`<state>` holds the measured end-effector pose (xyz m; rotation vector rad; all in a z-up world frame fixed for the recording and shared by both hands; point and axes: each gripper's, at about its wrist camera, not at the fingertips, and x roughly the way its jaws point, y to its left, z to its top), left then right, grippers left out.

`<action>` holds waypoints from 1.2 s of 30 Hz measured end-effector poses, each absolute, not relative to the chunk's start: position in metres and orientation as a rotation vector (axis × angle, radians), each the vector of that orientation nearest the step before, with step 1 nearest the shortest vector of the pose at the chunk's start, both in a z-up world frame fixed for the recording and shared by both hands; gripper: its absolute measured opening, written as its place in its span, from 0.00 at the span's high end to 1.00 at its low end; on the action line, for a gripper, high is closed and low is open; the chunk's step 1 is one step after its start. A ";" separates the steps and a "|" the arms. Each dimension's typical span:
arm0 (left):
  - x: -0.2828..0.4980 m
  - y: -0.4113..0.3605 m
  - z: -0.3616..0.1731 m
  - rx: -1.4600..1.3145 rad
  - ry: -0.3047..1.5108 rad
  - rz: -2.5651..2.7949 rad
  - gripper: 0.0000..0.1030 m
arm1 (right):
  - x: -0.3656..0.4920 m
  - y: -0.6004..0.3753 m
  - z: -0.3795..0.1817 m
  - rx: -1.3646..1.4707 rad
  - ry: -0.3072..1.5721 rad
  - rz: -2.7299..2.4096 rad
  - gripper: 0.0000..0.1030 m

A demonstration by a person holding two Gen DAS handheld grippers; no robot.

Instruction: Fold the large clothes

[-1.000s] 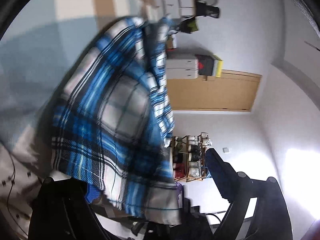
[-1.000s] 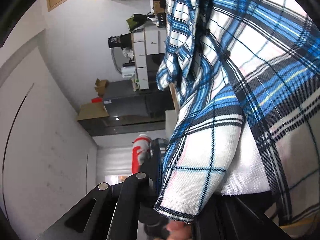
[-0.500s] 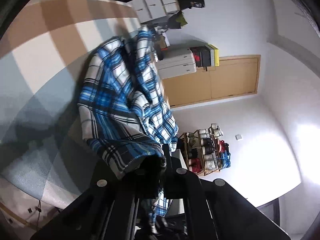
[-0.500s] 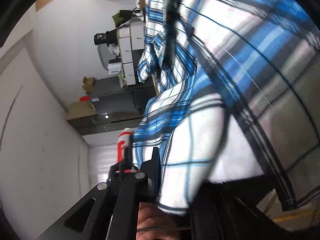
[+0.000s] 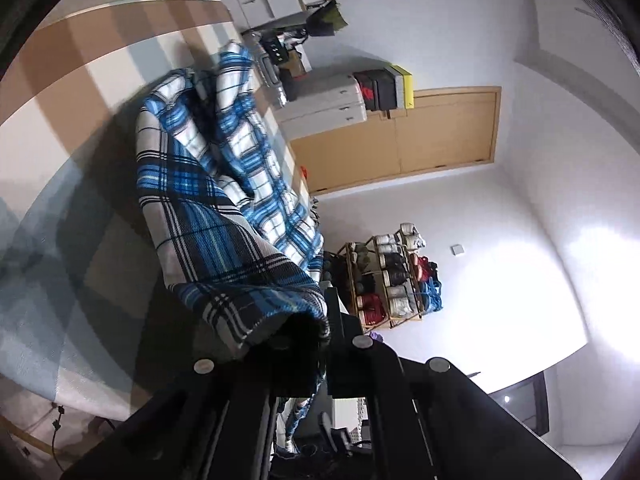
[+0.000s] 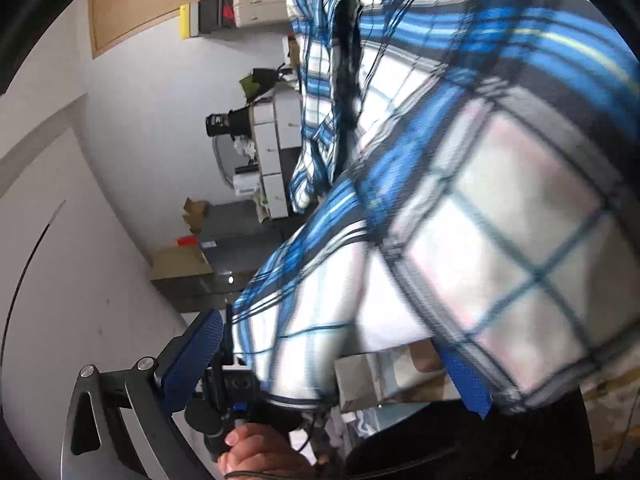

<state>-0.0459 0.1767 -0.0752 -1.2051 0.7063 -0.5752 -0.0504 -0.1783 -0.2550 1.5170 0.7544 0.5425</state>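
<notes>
A blue, white and black plaid shirt [image 5: 208, 208] trails from my left gripper [image 5: 316, 332] across the checked tan, white and blue surface [image 5: 80, 92]. That gripper is shut on a bunched fold of the shirt, which hides its fingertips. In the right wrist view the same shirt [image 6: 500, 208] fills the right side, blurred and hanging close to the lens. My right gripper [image 6: 336, 360] is opening, with its blue pads [image 6: 196, 352] spread wide. Loose cloth hangs between the pads and neither one presses on it.
A wooden door [image 5: 432, 136], white drawer units [image 5: 320, 108] and a shoe rack [image 5: 392, 276] stand beyond the surface. In the right wrist view a person's hand [image 6: 256, 452] grips a dark handle low down, with cabinets [image 6: 272, 148] and cardboard boxes [image 6: 184, 260] behind.
The left jaws have closed on the shirt's fold and lifted it off the surface. The right jaws, shut on the shirt's edge before, have sprung wide and let it go.
</notes>
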 end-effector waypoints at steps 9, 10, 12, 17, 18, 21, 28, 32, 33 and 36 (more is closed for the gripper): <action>-0.039 0.181 -0.060 -1.187 0.696 -0.628 1.00 | -0.059 -0.238 -0.245 1.523 0.664 0.320 0.00; -0.040 0.181 -0.059 -1.188 0.696 -0.630 1.00 | -0.060 -0.249 -0.243 1.521 0.652 0.291 0.00; -0.039 0.180 -0.059 -1.192 0.703 -0.640 1.00 | -0.061 -0.263 -0.239 1.509 0.642 0.248 0.00; -0.038 0.178 -0.054 -1.182 0.710 -0.644 1.00 | -0.054 -0.297 -0.230 1.431 0.664 0.132 0.00; -0.038 0.178 -0.054 -1.182 0.708 -0.642 1.00 | -0.052 -0.303 -0.231 1.438 0.664 0.128 0.00; -0.038 0.180 -0.051 -1.181 0.706 -0.637 1.00 | -0.043 -0.323 -0.229 1.482 0.702 0.096 0.01; -0.043 0.184 -0.047 -1.147 0.690 -0.615 1.00 | -0.032 -0.363 -0.199 1.263 0.711 -0.038 0.43; -0.052 0.187 -0.051 -1.143 0.681 -0.590 1.00 | -0.020 -0.371 -0.193 1.174 0.769 -0.070 0.74; -0.055 0.188 -0.053 -1.142 0.678 -0.580 1.00 | -0.019 -0.373 -0.192 1.146 0.767 -0.080 0.79; -0.066 0.193 -0.062 -1.133 0.682 -0.540 1.00 | -0.025 -0.374 -0.184 1.002 0.759 -0.109 0.89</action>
